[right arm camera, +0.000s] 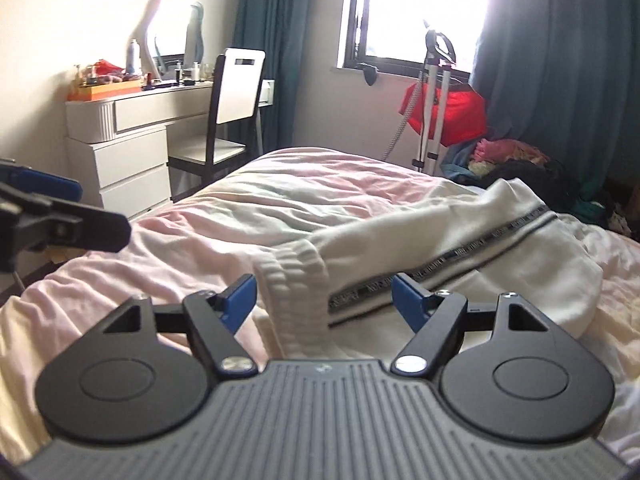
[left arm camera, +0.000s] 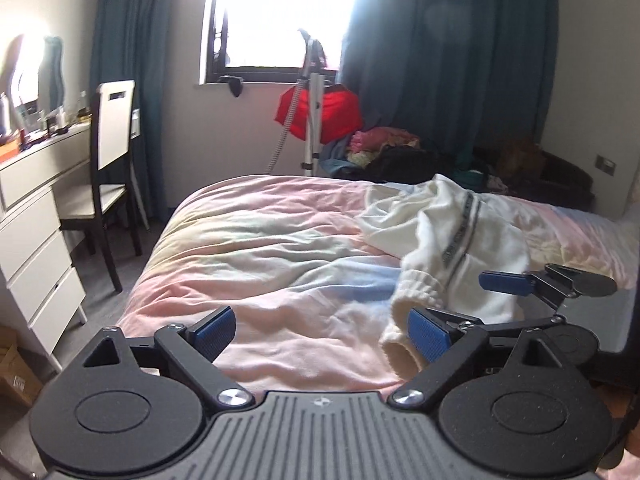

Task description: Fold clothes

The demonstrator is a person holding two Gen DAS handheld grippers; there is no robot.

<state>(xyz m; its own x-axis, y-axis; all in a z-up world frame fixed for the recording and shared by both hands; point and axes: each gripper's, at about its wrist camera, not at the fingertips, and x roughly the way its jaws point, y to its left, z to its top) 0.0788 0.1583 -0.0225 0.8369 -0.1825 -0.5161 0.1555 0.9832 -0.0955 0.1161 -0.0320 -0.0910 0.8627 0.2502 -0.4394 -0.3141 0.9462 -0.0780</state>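
the white garment lies crumpled on the bed, its ribbed cuff end between the right gripper's spread, unpressing fingers, long axis running away rightward, while the left gripper hangs wide open and empty beside it, farther off.

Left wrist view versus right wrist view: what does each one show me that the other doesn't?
Only the left wrist view shows a wall socket at far right and a cardboard box on the floor.

Only the right wrist view shows the ribbed cuff between the right gripper fingers, not pinched.

Both show the white garment, the pink duvet, chair, red cloth, and the open left gripper.
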